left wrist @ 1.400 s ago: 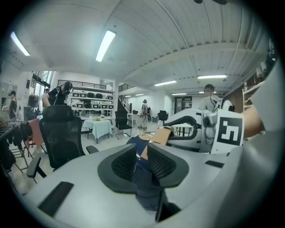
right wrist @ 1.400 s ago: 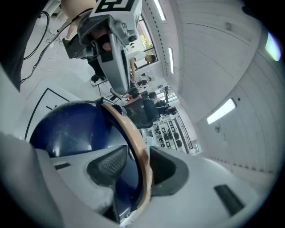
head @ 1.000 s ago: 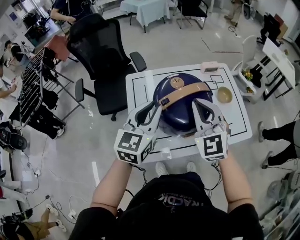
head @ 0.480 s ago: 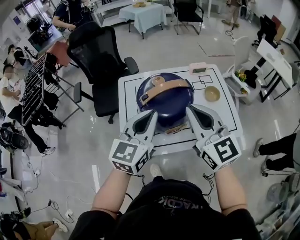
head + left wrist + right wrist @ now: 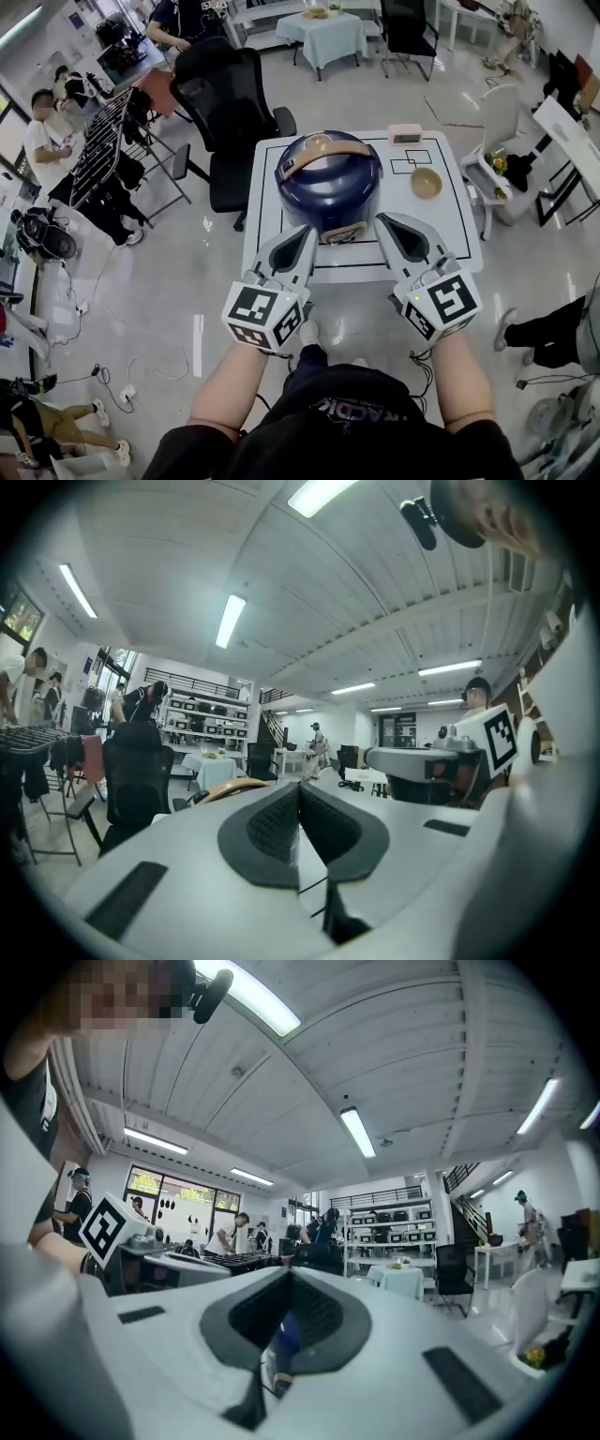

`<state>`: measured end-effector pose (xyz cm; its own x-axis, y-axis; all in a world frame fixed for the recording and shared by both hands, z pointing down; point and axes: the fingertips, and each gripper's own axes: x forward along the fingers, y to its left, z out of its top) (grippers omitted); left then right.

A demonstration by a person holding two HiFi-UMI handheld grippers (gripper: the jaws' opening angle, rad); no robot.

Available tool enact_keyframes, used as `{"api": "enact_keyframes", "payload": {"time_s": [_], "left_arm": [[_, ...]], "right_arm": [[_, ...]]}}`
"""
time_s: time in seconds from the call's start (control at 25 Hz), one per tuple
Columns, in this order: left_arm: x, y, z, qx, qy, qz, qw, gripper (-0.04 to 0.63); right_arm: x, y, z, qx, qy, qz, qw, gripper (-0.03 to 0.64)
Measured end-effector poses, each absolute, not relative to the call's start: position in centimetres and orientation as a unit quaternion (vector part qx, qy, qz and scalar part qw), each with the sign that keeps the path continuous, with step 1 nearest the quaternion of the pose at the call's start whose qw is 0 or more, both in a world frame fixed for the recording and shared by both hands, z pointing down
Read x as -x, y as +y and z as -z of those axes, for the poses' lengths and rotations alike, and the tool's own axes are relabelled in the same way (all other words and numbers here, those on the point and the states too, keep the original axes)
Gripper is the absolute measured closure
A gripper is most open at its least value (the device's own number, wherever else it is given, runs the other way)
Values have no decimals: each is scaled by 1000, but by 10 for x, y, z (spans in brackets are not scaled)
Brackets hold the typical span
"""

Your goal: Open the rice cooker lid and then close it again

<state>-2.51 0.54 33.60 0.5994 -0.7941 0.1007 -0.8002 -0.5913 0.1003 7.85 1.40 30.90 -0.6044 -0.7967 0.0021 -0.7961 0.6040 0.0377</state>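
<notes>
The dark blue rice cooker (image 5: 328,192) stands on the white table (image 5: 450,239) with its lid down and its tan handle (image 5: 323,155) lying across the top. My left gripper (image 5: 307,234) and right gripper (image 5: 385,225) hover at the table's near edge, short of the cooker and apart from it, both shut and empty. In the left gripper view the pads of the left gripper (image 5: 298,803) meet, with the tan handle (image 5: 230,787) just beyond. In the right gripper view a blue sliver of the cooker (image 5: 284,1337) shows past the shut right gripper (image 5: 279,1312).
A small tan bowl (image 5: 427,182) and a pink box (image 5: 405,134) sit on the table's right and far side. A black office chair (image 5: 230,98) stands behind the table. A drying rack (image 5: 103,141) is at left, a white chair (image 5: 497,112) at right.
Both grippers have drawn back from the sides of the cooker toward me. The left jaws, apart a second ago, have come together. The cooker's lid stays down.
</notes>
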Motion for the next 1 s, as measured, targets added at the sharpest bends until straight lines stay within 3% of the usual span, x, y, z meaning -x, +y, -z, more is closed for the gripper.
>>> {"api": "enact_keyframes", "payload": {"time_s": [0.44,1.0], "left_arm": [[24,73,-337,-863,-500,-33,57,592],[45,84,-337,-871,-487,-24,56,592]], "right_arm": [[-73,62,-320,-393,-919,9,18,617],[-45,81,-329,-403,-915,4,24,617]]}}
